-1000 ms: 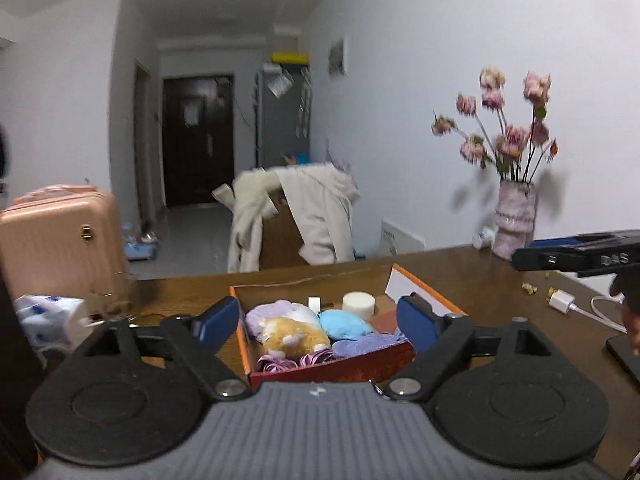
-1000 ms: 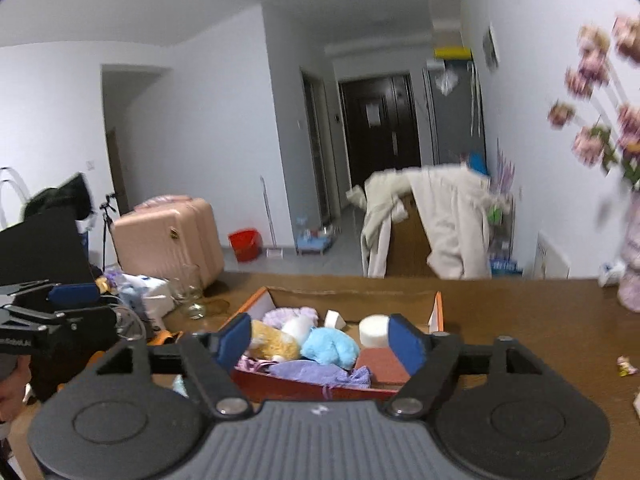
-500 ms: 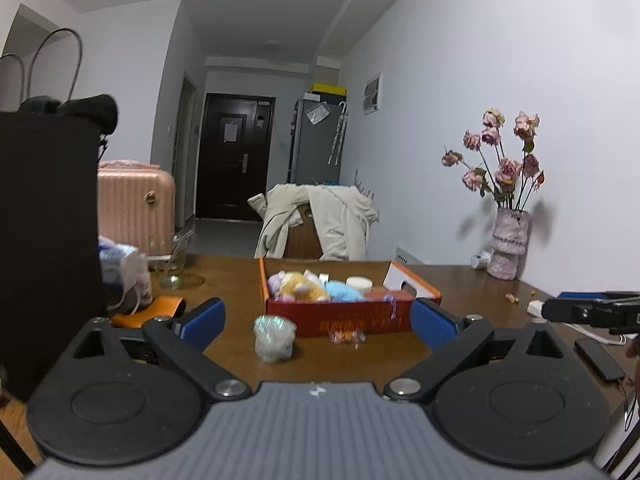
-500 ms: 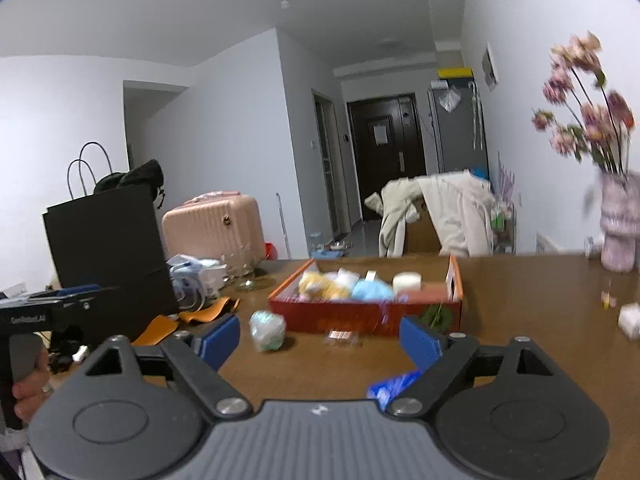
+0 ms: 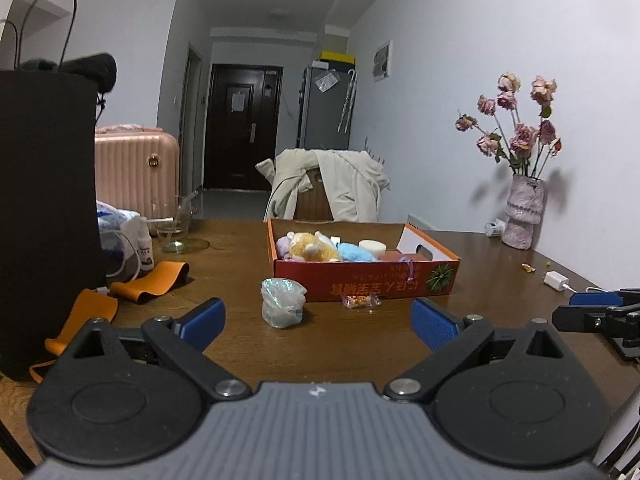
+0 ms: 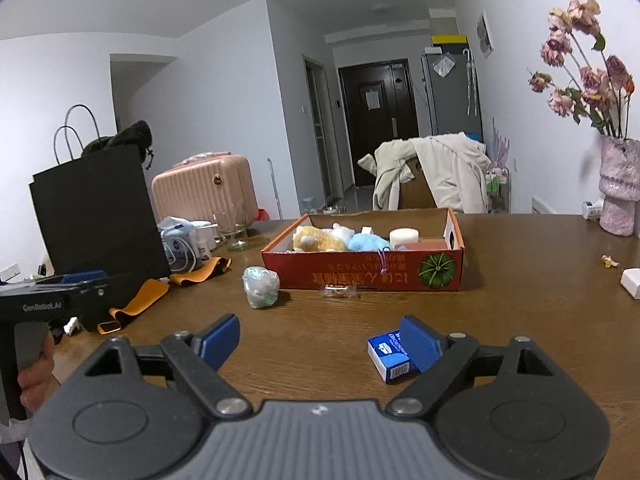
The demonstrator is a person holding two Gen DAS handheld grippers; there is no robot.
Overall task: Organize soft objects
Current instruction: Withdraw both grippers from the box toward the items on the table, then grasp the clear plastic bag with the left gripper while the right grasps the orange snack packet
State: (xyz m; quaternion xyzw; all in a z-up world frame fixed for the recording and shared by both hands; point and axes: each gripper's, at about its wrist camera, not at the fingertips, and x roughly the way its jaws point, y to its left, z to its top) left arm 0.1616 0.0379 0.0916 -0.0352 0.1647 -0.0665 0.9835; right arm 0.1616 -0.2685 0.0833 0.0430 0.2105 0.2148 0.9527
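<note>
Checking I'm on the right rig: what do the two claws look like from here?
Both match: the left claw and right claw have black linkage arms with silver pivot bolts, round black discs, a ribbed grey body and blue ribbed pads. White "GenRobot.AI" lettering shows on the left claw's black side in the right wrist view.

The white walls [image 5: 460, 80] are going back into a long hallway. A dark door [image 5: 240, 128] is standing at the far end. A gray fridge [image 5: 326, 108] is sitting next to it, with a yellow box [image 5: 335, 56] lying on top. A pink suitcase [image 6: 206, 188] is standing on the floor by the left wall. A pale coat [image 5: 340, 184] is hanging over a wooden chair [image 5: 312, 200]. A big brown wooden table [image 6: 520, 320] is filling the front. A pink vase [image 5: 522, 212] is holding dried pink flowers [image 5: 516, 128] by the right wall. The light is looking soft and dim.
</note>
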